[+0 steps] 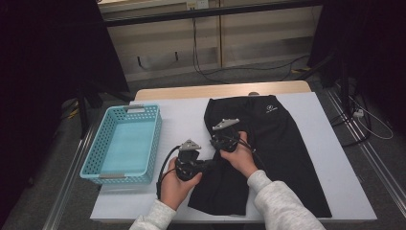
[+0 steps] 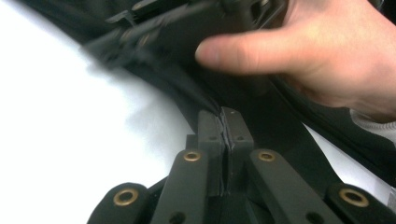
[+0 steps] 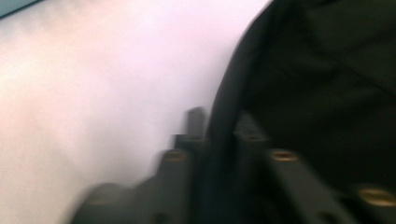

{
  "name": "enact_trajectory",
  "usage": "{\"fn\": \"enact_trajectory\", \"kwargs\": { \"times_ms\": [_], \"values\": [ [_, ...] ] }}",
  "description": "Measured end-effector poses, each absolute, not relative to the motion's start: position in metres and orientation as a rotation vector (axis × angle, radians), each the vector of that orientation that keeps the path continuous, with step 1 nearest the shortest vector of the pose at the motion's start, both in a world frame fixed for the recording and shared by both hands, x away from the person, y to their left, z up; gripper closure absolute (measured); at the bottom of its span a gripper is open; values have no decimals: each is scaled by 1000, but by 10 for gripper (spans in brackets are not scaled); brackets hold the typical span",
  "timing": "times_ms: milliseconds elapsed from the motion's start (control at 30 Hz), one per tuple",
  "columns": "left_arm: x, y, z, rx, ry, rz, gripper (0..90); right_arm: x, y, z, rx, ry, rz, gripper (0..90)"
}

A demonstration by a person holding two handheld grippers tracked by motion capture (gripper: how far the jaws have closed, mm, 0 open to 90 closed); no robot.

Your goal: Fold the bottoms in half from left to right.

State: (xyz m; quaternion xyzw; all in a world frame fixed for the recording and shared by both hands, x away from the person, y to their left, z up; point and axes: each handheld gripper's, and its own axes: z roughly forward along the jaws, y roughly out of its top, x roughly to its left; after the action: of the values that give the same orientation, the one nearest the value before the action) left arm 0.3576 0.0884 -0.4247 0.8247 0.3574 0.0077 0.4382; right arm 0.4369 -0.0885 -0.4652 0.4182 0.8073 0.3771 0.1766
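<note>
Pinching the left hem of the black fabric shorts (image 1: 268,153), spread across the bench's middle and right, both tools are clamped shut on cloth: left tool (image 2: 225,122), right tool (image 3: 219,126). Such thin bites might slip if pulled apart too hard.

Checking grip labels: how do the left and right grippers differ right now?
The left gripper sits nearer the person, at the shorts' lower left edge; the right gripper sits farther up that edge. The left gripper view is sharp, with the fabric edge pinched between shut jaws; the right gripper view is blurred, with the hem between its jaws. Both are closed on the same black shorts.
</note>
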Motion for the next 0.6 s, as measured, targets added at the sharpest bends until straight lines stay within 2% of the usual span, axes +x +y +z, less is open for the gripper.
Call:
{"fn": "enact_trajectory", "kwargs": {
  "times_ms": [133, 333, 433, 600],
  "values": [
    [358, 88, -425, 2042, 883, 6, 882, 432, -109, -456, 1231, 2197, 1121, 876],
    [356, 78, -425, 2039, 852, -20, 882, 420, -132, -443, 1235, 2149, 1105, 875],
    [354, 74, -425, 2043, 840, -21, 882, 417, -137, -441, 1251, 2126, 1118, 826],
    [352, 70, -427, 2046, 836, -38, 882, 426, -135, -444, 1263, 2120, 1098, 820]
  ]
}}
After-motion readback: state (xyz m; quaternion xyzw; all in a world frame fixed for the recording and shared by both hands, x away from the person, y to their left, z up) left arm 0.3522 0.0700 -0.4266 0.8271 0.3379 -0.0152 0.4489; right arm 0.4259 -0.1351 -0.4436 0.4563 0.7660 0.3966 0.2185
